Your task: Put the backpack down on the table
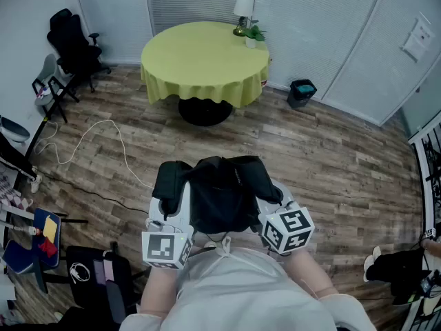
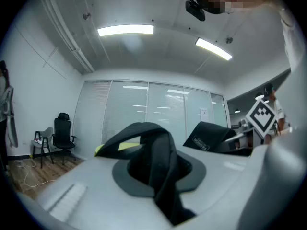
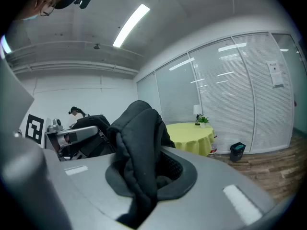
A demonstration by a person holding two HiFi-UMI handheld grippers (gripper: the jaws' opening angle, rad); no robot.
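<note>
A black backpack (image 1: 219,195) hangs in front of me, held between both grippers above the wood floor. My left gripper (image 1: 170,200) is shut on a flat black strap (image 2: 160,152) of the backpack, which loops up out of its jaws. A thick padded black strap (image 3: 136,143) rises from between the jaws of my right gripper (image 1: 271,197), which is shut on it. The round table (image 1: 204,57) with a yellow-green cloth stands farther ahead, well apart from the backpack. It also shows small in the right gripper view as the table (image 3: 189,133).
A white lamp (image 1: 242,7) and a potted plant (image 1: 252,33) stand at the table's far edge. A small bin (image 1: 302,92) sits right of the table. Black office chair (image 1: 72,43) at the far left, white cable (image 1: 89,136) on the floor, cluttered gear (image 1: 41,240) at lower left.
</note>
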